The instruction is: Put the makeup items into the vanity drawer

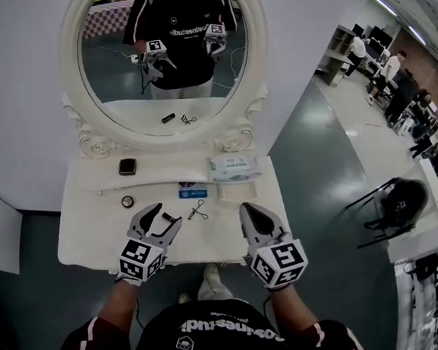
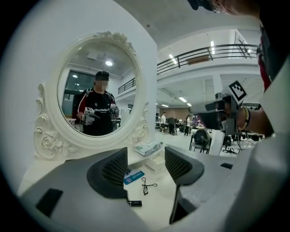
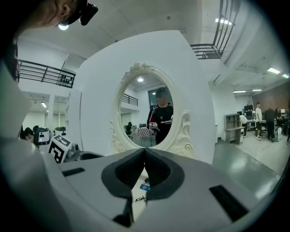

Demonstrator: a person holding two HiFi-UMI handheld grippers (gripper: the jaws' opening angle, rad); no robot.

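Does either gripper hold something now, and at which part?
Nothing is held. The left gripper is open and empty; the right gripper is shut on nothing.

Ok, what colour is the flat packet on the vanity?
Mostly blue; the flat packet shows best in the left gripper view.

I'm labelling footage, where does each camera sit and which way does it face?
Head view: on the head, steeply down at the vanity top; left gripper, right gripper, forearms show.
Left gripper view: on that gripper, facing the mirror along open jaws; right gripper shows.
Right gripper view: on that gripper, facing the mirror along shut jaws; left gripper's cube shows.
All show the mirror.
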